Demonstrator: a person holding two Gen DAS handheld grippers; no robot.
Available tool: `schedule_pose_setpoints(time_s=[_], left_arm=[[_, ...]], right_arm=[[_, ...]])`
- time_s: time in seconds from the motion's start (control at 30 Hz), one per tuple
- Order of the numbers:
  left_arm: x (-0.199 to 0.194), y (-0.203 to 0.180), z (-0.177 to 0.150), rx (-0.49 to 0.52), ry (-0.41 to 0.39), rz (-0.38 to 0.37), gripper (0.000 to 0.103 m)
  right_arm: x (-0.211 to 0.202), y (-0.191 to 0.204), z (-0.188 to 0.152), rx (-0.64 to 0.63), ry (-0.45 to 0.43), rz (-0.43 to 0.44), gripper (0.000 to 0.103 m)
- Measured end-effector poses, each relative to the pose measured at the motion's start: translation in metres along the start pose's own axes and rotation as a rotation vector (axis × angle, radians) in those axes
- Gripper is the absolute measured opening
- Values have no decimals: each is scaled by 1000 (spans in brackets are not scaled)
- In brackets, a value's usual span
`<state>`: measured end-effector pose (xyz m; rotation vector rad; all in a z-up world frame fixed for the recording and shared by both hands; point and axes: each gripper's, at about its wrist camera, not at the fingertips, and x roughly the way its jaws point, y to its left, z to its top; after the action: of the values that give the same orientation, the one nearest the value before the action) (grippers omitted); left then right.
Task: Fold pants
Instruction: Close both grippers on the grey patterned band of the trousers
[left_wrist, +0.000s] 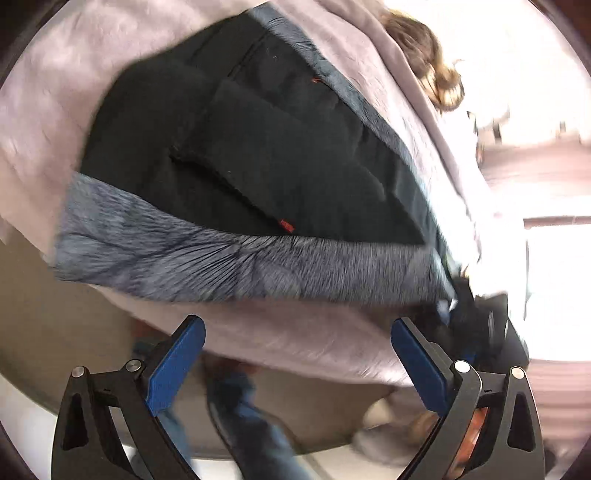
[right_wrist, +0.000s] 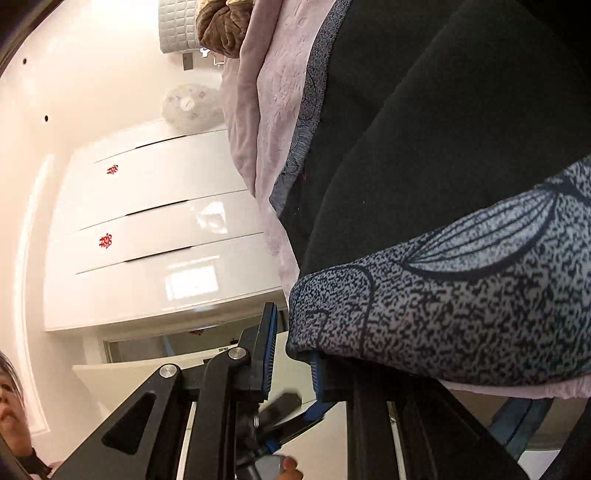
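Black pants (left_wrist: 258, 147) lie flat on a grey-blue patterned cloth (left_wrist: 177, 258) over a pale pink bedcover (left_wrist: 303, 343). A small red tag shows near the pants' lower edge. My left gripper (left_wrist: 297, 332) is open and empty, its blue pads (left_wrist: 173, 369) spread wide just short of the bed's near edge. In the right wrist view the pants (right_wrist: 443, 129) fill the upper right above the patterned cloth (right_wrist: 461, 306). My right gripper (right_wrist: 291, 354) sits at the corner of that cloth; its right finger is partly hidden under the cloth, with a narrow gap between the pads.
A white chest of drawers (right_wrist: 155, 229) with red stickers stands left of the bed. A brown plush item (right_wrist: 225, 33) lies at the bed's far end. A person's face (right_wrist: 9, 406) shows at the lower left. Legs in jeans (left_wrist: 251, 417) stand on the floor below the bed edge.
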<state>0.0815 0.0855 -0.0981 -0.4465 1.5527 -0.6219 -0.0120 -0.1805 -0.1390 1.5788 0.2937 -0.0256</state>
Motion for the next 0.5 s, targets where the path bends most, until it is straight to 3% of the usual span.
schedule_pose_setpoints(time_s=[0.13, 0.2, 0.27, 0.3, 0.4, 0.5], left_arm=[[8, 15, 21, -168, -78, -59, 101], [4, 23, 31, -201, -111, -38, 83], [6, 26, 39, -148, -105, -5, 39], [8, 27, 42, -114, -93, 6, 30], [9, 26, 48, -29, -78, 58, 25], [4, 21, 51, 41, -68, 89, 25]], right_arm=[[3, 2, 4, -37, 37, -42, 18], [0, -1, 2, -51, 56, -62, 18], [-2, -7, 0, -58, 62, -89, 21], [-5, -14, -1, -45, 58, -109, 22], [-17, -36, -2, 30, -10, -145, 30], [-35, -60, -4, 136, -129, -71, 31]])
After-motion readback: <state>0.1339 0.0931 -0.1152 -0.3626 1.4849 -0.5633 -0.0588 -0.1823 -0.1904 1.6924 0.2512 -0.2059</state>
